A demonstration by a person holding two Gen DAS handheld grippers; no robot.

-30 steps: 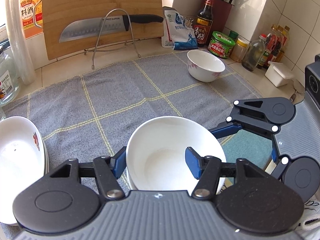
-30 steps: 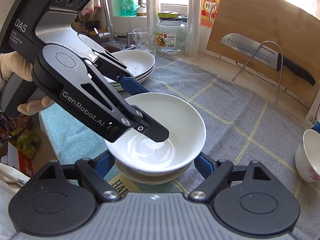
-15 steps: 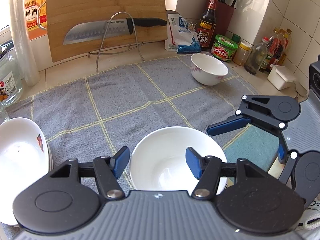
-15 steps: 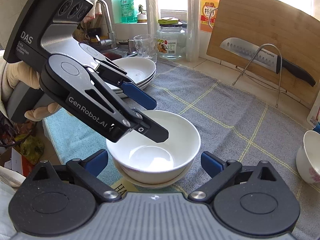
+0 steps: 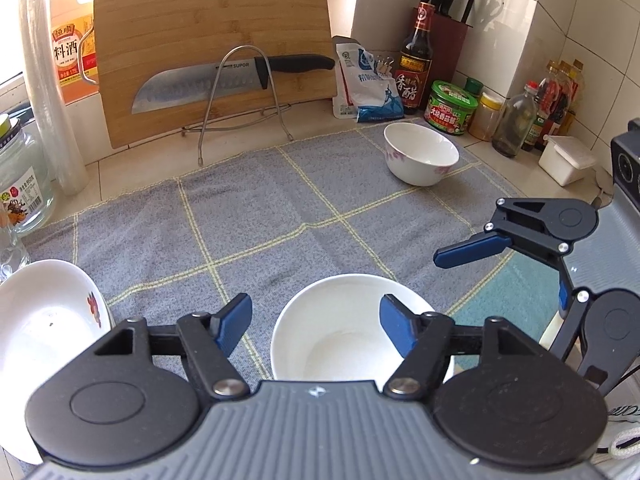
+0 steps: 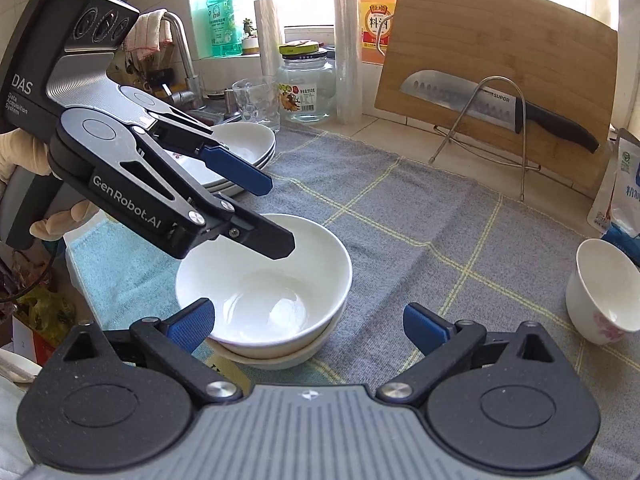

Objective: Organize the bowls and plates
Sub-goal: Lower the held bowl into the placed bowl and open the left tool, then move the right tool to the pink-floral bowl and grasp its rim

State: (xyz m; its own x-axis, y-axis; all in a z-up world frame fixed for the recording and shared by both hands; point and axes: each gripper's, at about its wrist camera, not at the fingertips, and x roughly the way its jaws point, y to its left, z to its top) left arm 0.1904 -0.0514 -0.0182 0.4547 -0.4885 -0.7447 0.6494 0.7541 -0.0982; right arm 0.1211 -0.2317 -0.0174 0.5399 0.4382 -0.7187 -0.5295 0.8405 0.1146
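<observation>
A plain white bowl (image 5: 352, 332) (image 6: 264, 280) sits nested in a second white bowl (image 6: 280, 354) on the grey checked cloth (image 5: 260, 216). My left gripper (image 5: 316, 320) (image 6: 276, 216) hangs over the top bowl's left rim with its jaws opening. One pad is inside the bowl, the other outside, and neither presses on it. My right gripper (image 6: 308, 322) (image 5: 500, 280) stands wide open just in front of the stack, touching nothing. Stacked plates (image 5: 40, 320) (image 6: 240, 140) lie to the left. A small flowered bowl (image 5: 420, 152) (image 6: 600, 288) stands far right.
A knife (image 5: 232, 80) rests on a wire stand (image 5: 240, 92) before a leaning cutting board (image 5: 212, 20). Sauce bottles and jars (image 5: 452, 108) line the back right corner. A glass jar (image 6: 306, 88), a tumbler (image 6: 256, 102) and the tap (image 6: 180, 52) stand behind the plates. A gloved hand (image 6: 24, 160) holds the left gripper.
The left jaws have let go of the bowl's rim and spread apart. The bowl now sits lower, settled into the bowl beneath. The right jaws have opened wide.
</observation>
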